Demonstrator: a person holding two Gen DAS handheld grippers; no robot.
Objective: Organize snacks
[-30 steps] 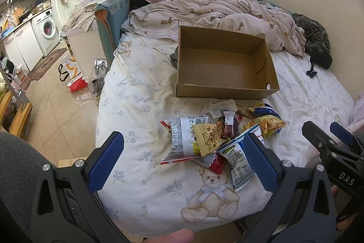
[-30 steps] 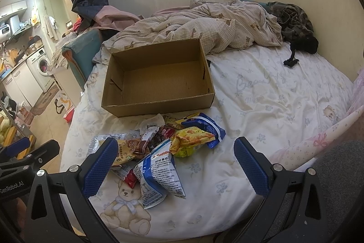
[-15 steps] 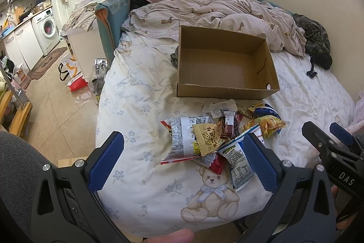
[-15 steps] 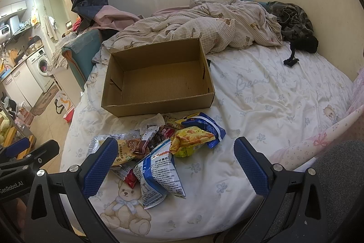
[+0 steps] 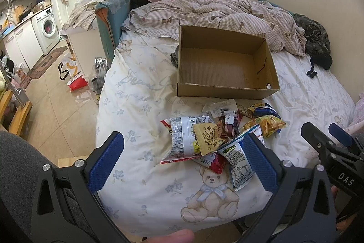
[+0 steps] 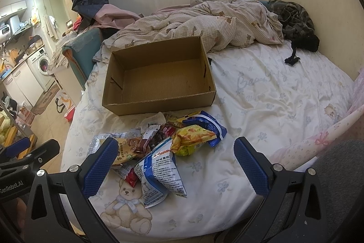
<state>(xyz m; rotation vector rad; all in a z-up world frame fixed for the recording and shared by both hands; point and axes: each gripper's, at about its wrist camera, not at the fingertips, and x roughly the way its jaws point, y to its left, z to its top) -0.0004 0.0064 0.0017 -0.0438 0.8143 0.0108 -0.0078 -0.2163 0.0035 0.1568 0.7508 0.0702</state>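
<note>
Both sets of fingers are spread wide and hold nothing. The left gripper (image 5: 182,161) hangs above the near edge of the bed (image 5: 145,88), over the left side of the snack pile (image 5: 218,136). The right gripper (image 6: 175,165) hangs over the pile's right side, above a blue-and-white packet (image 6: 159,172) and a yellow chip bag (image 6: 193,138). Just beyond the pile sits the cardboard box (image 6: 159,104), open-topped and empty. A rumpled checked quilt (image 6: 204,24) lies behind it. Judging from this, no packet has gone in yet; the whole heap is left to move, presumably into the box.
</note>
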